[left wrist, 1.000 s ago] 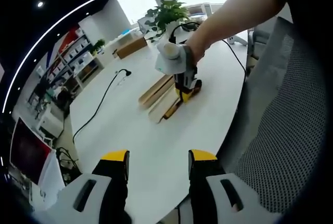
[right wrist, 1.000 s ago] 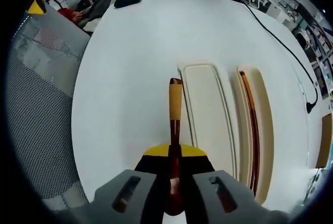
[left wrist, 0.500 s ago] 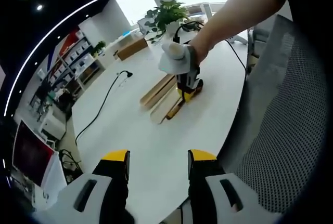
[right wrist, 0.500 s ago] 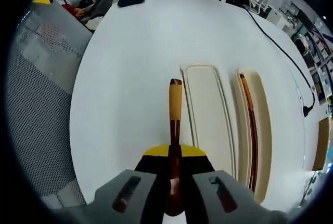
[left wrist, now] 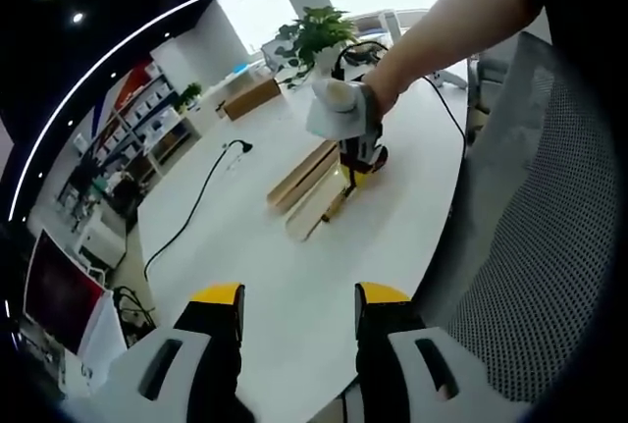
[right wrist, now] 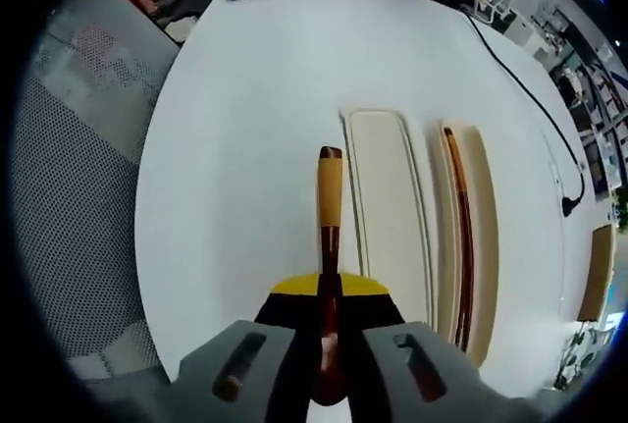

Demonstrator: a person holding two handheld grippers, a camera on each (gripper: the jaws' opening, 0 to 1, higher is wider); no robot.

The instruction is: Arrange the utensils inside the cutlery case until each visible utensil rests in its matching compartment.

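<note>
The right gripper (right wrist: 329, 290) is clamped on a wooden-handled utensil (right wrist: 330, 207), whose pale handle sticks straight out ahead of the jaws above the white table (right wrist: 245, 129). Just to the right of the handle lies the cream cutlery case (right wrist: 422, 217), with its near long compartment (right wrist: 385, 197) bare and, in the farther compartment to the right, a slim dark reddish utensil (right wrist: 462, 237) lying lengthwise. Far ahead of the jaws a black cable (right wrist: 525, 65) runs across the table, and grey mesh chair backs (right wrist: 78, 148) stand off to the left.
</note>
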